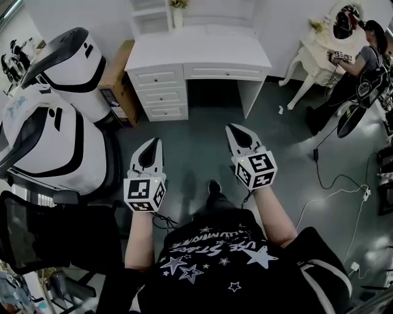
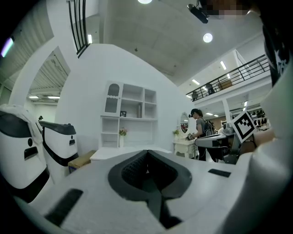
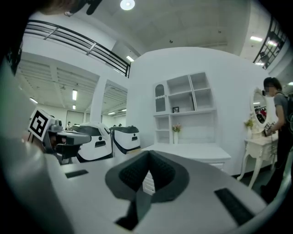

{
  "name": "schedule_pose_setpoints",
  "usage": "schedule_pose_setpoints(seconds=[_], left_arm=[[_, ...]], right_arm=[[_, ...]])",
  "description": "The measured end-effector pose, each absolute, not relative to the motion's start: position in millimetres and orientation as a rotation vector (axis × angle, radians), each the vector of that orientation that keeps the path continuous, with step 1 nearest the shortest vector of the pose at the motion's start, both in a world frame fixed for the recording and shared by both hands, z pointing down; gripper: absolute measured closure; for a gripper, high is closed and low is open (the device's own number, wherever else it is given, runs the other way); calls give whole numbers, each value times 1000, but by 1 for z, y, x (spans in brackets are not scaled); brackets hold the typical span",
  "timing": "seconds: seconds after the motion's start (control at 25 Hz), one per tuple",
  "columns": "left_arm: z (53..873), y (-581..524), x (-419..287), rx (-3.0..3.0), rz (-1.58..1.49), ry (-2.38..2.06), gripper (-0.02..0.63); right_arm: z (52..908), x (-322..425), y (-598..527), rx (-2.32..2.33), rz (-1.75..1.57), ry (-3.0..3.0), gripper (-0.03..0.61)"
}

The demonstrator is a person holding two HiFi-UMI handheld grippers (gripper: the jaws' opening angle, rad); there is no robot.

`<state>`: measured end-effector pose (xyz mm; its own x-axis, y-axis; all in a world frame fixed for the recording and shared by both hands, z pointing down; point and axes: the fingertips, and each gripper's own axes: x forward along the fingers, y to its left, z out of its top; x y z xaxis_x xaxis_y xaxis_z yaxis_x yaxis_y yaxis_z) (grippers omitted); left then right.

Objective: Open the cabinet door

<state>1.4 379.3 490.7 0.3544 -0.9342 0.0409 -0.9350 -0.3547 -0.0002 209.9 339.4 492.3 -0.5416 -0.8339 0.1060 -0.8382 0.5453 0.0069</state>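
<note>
- The left white-and-black two-jaw gripper (image 1: 158, 142) is held at the lower centre-left of the head view, its jaws pressed together on nothing.
- The right white-and-black two-jaw gripper (image 1: 229, 127) is held just right of centre, its jaws likewise closed and empty.
- The white arched cabinet door (image 2: 112, 98) is seen at the upper left of the white shelf unit (image 2: 137, 114) above the white desk with drawers (image 1: 196, 52), well apart from both grippers.

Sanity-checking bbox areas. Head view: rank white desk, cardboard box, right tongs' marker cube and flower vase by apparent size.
1. white desk
2. cardboard box
3. marker cube on the right tongs; it is close to the camera, so it looks inflated
4. flower vase, smallest by far
</note>
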Motion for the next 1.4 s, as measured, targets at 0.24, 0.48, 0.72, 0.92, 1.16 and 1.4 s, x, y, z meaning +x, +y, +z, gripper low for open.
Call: schedule_pose_setpoints(seconds=[0.24, 0.48, 0.72, 0.92, 1.16, 1.4], left_arm=[[496, 375, -2, 2547, 37, -1770, 606], [499, 350, -6, 2545, 41, -1774, 606], [497, 288, -16, 2549, 82, -1802, 606], [485, 211, -16, 2565, 86, -1814, 606], [473, 117, -10, 2554, 75, -1837, 605], [460, 39, -8, 2547, 69, -1880, 605]], right_arm=[[499, 211, 333, 1432, 64, -2668, 572], [508, 213, 297, 1468, 118, -2682, 572], [512, 211, 232, 1479, 143, -2698, 572], [506, 219, 153, 1507, 156, -2702, 572], [491, 228, 56, 1498, 138, -2712, 572], [473, 231, -34, 1479, 104, -2753, 572]])
